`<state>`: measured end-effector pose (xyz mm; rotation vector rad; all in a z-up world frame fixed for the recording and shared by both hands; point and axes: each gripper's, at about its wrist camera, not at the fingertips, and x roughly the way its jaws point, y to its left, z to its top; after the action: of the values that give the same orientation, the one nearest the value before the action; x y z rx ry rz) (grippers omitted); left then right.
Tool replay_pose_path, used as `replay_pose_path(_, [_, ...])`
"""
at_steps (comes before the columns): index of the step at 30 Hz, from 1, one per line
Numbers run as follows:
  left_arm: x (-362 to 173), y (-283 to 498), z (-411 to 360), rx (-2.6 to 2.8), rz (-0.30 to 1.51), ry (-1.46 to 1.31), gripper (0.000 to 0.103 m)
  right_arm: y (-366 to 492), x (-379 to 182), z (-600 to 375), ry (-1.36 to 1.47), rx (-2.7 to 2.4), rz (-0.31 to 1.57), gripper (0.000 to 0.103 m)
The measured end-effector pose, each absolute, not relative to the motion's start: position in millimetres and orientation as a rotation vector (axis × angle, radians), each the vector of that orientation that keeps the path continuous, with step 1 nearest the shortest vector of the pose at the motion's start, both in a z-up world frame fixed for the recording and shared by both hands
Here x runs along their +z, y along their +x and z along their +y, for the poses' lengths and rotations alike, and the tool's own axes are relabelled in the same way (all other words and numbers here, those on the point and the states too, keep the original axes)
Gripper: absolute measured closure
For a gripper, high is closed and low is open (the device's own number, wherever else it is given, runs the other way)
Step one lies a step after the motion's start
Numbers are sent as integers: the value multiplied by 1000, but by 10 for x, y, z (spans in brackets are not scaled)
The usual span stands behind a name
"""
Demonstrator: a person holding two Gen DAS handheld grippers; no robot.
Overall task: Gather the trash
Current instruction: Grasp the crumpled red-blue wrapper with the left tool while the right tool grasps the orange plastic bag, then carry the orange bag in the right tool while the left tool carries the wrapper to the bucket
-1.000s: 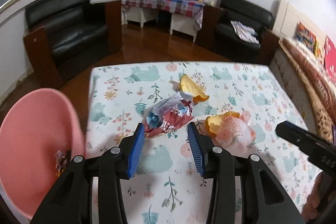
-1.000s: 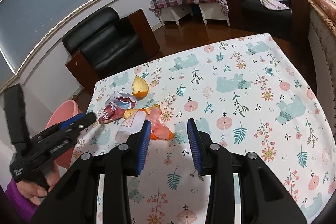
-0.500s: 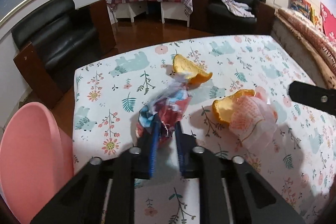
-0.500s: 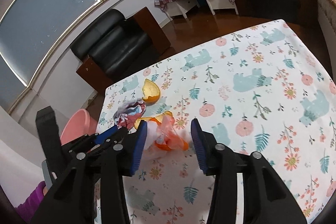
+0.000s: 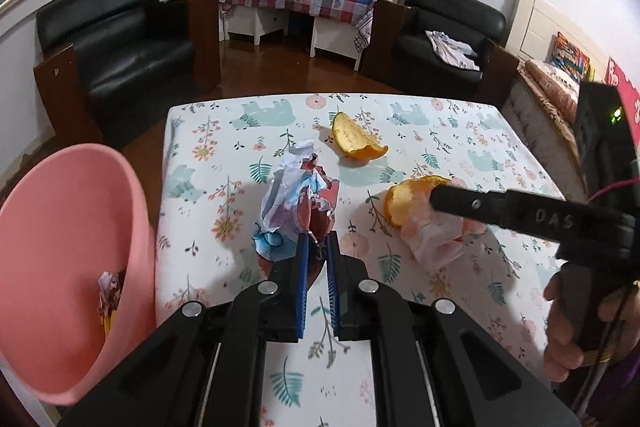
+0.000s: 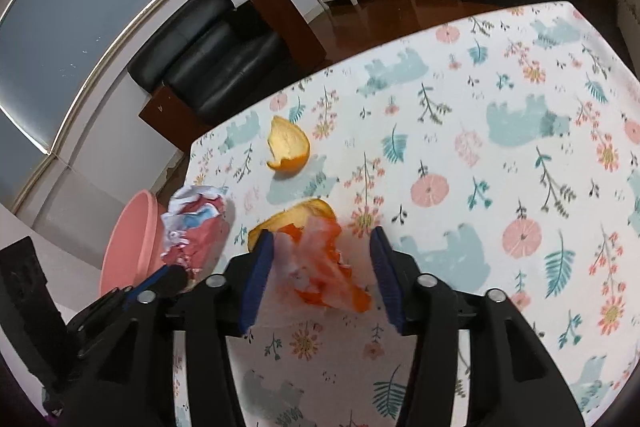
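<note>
At the far left, beside the bench [image 5: 460,131], a pink basin [image 5: 60,227] stood tilted toward the camera, already holding a few scraps of crumpled wrapper and peel at its bottom. Next to it, the left hand-held gripper [image 5: 316,251] had its blue pads pressed together on the crumpled red-and-blue wrapper [image 5: 296,203], which appeared just raised off the cloth; the step in hand seemed to be carrying that wrapper to the basin, so the next move likely called for a leftward swing and release over the rim. Farther back lay a loose orange peel [image 5: 356,143]. To the right, the right hand-held gripper [image 6: 322,275] was spread around a thin plastic bag with peel [image 6: 320,259], not yet gripping it.
</note>
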<state>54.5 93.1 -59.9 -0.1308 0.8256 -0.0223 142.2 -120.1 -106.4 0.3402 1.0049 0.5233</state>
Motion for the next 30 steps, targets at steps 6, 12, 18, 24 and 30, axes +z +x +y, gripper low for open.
replay_pose_path(6, [-557, 407, 915, -19, 815, -149, 95, 1264, -1041, -1153, 296, 553, 981, 51])
replay_pose_path(12, [-477, 272, 928, -17, 798, -164, 95, 1094, -1007, -1107, 253, 566, 969, 55])
replay_pose_path(18, [-386, 123, 975, -10, 773, -182, 95, 930, -902, -1099, 225, 572, 935, 63])
replay_pose_path(24, [-290, -33, 1025, 6, 737, -205, 95, 772, -689, -1086, 200, 577, 865, 64])
replay_pose_path(30, [-165, -167, 1103, 44, 697, -222, 95, 607, -438, -964, 153, 607, 788, 64])
